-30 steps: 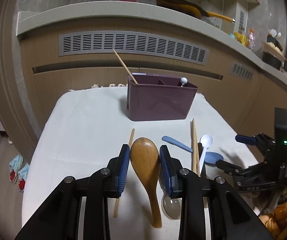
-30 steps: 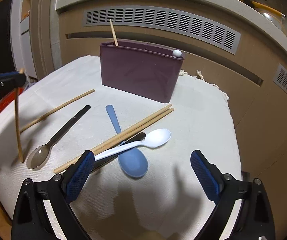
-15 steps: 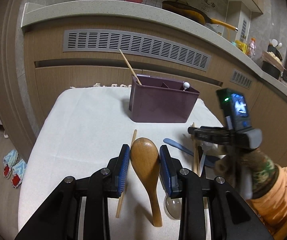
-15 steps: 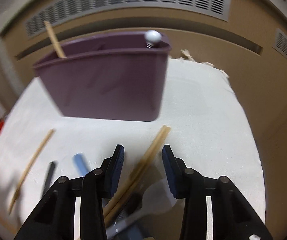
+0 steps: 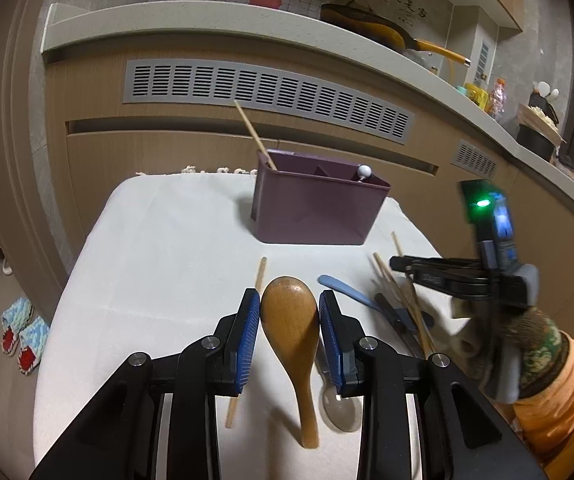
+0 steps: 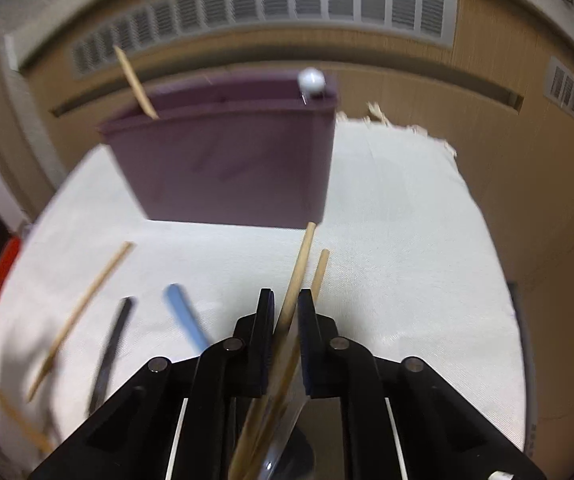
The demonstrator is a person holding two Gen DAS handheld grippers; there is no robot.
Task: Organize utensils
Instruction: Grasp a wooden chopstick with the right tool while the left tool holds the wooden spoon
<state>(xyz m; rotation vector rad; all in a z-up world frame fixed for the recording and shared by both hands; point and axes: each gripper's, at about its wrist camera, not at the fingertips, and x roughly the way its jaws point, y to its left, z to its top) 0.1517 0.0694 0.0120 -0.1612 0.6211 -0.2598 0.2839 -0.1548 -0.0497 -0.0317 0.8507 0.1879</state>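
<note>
The right gripper (image 6: 283, 312), half a second ago narrow around the chopstick pair (image 6: 301, 264), now clamps it; pickup has begun. The left gripper (image 5: 289, 322) still holds the wooden spoon (image 5: 293, 320). The purple caddy (image 6: 227, 168) stands at 12 o'clock, the destination for both.

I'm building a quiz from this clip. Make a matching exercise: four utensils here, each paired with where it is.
1. wooden spoon
2. chopstick pair
3. white-tipped utensil
4. blue spoon

a. lying on the cloth
b. standing in the purple caddy
c. between the left hand-held gripper pads
d. in the right hand-held gripper

Pairs: 1-c, 2-d, 3-b, 4-a
</note>
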